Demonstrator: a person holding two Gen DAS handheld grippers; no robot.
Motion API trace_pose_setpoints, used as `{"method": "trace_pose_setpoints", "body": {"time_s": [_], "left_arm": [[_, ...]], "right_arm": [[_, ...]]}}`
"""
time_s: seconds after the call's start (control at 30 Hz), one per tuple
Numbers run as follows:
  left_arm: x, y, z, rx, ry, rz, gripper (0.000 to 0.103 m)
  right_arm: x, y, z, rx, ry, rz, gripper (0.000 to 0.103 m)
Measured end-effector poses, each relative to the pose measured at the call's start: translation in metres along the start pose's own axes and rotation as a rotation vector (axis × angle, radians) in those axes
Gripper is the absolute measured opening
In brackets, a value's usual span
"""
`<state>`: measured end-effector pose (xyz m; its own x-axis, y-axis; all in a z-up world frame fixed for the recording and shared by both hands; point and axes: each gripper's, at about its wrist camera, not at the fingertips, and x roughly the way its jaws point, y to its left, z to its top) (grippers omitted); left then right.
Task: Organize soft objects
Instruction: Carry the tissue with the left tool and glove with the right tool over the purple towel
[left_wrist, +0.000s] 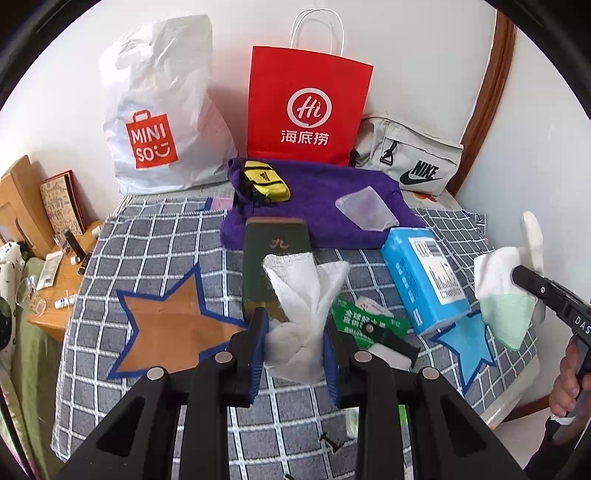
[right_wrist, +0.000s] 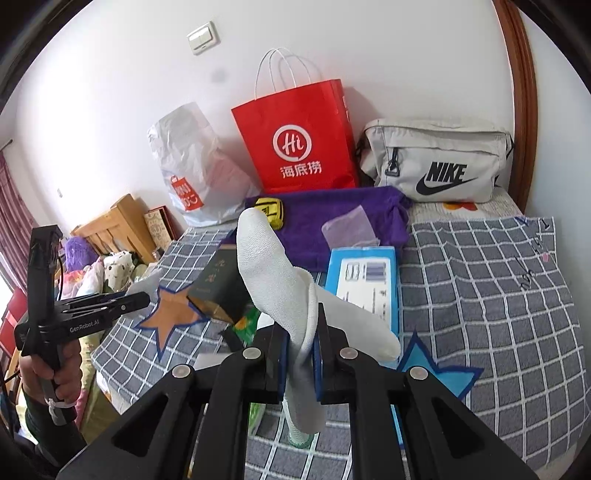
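A crumpled white sock (left_wrist: 308, 295) sits pinched between the blue pads of my left gripper (left_wrist: 295, 332), held above the checked blanket. My right gripper (right_wrist: 300, 332) is shut on another white sock (right_wrist: 266, 266), whose foot stands up past the fingertips and whose green cuff (right_wrist: 299, 439) hangs below. In the left wrist view the right gripper (left_wrist: 532, 280) shows at the far right with that white and green sock (left_wrist: 498, 295). In the right wrist view the left gripper (right_wrist: 142, 299) is at the left, a hand (right_wrist: 55, 373) around its handle.
On the grey checked blanket (left_wrist: 147, 240) lie a dark green box (left_wrist: 275, 251), a blue box (left_wrist: 424, 277), a green packet (left_wrist: 365, 321) and a purple towel (left_wrist: 314, 206) bearing a yellow pouch (left_wrist: 264, 182). A Miniso bag (left_wrist: 159, 122), red paper bag (left_wrist: 306, 107) and Nike bag (left_wrist: 413, 158) line the wall.
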<state>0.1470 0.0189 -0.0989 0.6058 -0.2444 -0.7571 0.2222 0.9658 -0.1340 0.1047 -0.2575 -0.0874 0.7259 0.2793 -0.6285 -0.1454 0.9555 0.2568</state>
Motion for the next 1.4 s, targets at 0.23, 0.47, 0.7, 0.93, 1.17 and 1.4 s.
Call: {"method": "trace_pose_setpoints", "body": {"time_s": [0.23,0.47,0.7,0.93,1.17,1.4], "left_arm": [[0.030,-0.008,0.033,0.009,0.042,0.014,0.026],[0.061,-0.014,0.071,0.007,0.057,-0.007,0.026],[0.099,-0.015,0.110,0.003,0.093,-0.021,0.026],[0.137,-0.013,0.139,0.004,0.125,-0.031,0.026],[0.168,-0.005,0.160,-0.004,0.151,-0.027,0.026],[0.200,0.014,0.170,-0.053,0.191,-0.056,0.026]], "right_arm": [[0.022,-0.007,0.033,0.000,-0.010,-0.033,0.011],[0.052,-0.017,0.069,-0.004,-0.027,-0.054,0.011],[0.091,-0.033,0.104,0.011,-0.026,-0.073,0.011],[0.137,-0.051,0.135,0.015,-0.009,-0.085,0.011],[0.175,-0.063,0.157,0.016,0.017,-0.089,0.011],[0.215,-0.078,0.175,0.006,0.052,-0.109,0.011]]}}
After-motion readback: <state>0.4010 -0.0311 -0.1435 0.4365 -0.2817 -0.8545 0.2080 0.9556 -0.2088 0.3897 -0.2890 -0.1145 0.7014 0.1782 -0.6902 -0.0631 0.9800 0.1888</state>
